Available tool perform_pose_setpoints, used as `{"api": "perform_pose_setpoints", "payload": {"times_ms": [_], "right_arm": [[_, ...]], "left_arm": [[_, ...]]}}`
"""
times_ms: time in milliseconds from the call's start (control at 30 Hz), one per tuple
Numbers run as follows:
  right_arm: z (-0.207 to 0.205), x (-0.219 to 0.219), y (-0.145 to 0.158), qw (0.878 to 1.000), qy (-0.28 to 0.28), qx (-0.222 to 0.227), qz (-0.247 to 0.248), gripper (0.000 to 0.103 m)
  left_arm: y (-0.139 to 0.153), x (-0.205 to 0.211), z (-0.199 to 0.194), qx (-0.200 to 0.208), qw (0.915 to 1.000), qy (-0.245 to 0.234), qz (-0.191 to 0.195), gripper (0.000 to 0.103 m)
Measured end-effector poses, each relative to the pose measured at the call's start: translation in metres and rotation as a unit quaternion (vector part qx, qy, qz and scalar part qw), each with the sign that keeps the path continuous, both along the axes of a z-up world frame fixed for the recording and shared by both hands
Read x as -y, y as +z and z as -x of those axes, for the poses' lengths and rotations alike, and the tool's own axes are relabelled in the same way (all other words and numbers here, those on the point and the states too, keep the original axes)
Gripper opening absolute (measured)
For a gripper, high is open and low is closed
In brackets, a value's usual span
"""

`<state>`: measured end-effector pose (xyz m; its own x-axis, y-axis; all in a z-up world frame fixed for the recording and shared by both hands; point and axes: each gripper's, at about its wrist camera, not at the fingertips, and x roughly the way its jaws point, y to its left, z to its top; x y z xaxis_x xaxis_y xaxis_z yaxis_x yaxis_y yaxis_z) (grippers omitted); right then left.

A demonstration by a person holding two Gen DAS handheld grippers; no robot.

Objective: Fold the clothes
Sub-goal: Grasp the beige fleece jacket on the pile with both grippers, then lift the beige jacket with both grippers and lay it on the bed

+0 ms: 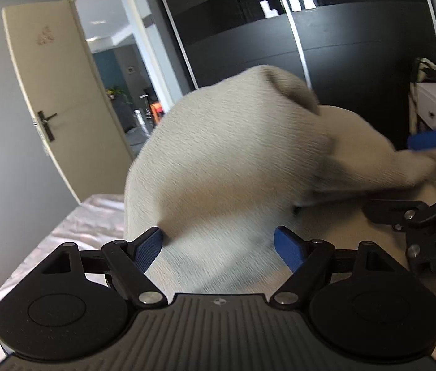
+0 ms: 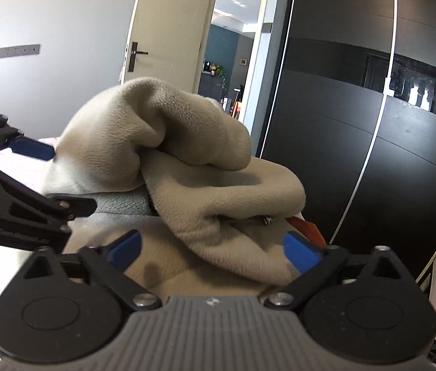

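Jaws of left gripper and right gripper: both spread wide, gripping nothing; beige fleece garment heaped on bed between and ahead of them.

Grey wall — cream door, black wardrobe

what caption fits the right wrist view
Open right gripper facing a rumpled beige fleece garment heaped on the bed.
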<state>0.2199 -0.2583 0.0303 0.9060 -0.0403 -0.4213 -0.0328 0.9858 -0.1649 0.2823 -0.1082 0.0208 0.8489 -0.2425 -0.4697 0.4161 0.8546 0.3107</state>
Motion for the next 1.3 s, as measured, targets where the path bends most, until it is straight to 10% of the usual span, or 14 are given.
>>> {"api": "perform_pose_setpoints", "payload": {"times_ms": [100,200,267,767,1067,1300], "right_arm": [[-0.012,0.000,0.003,1.000,0.005,-0.010,-0.001,0.062],[-0.021,-0.002,0.008,1.000,0.012,-0.012,0.001,0.029],[-0.025,-0.005,0.019,1.000,0.016,-0.006,0.007,0.025],[0.009,-0.045,0.172,0.986,0.087,0.144,0.017,0.016],[0.079,-0.134,0.254,0.951,0.192,0.240,-0.007,0.015],[0.138,-0.216,0.292,0.916,0.290,0.269,-0.067,0.015]], "left_arm": [[0.000,-0.004,-0.007,0.001,0.9999,0.005,0.016,0.075],[0.004,-0.007,-0.008,0.011,0.9998,0.004,0.016,0.042],[0.013,-0.014,-0.012,-0.003,0.9995,0.007,0.030,0.018],[0.155,-0.094,0.040,0.123,0.9864,0.083,0.071,0.009],[0.258,-0.208,0.140,0.223,0.9486,0.203,0.094,0.008],[0.295,-0.318,0.234,0.285,0.8966,0.335,0.053,0.008]]}}
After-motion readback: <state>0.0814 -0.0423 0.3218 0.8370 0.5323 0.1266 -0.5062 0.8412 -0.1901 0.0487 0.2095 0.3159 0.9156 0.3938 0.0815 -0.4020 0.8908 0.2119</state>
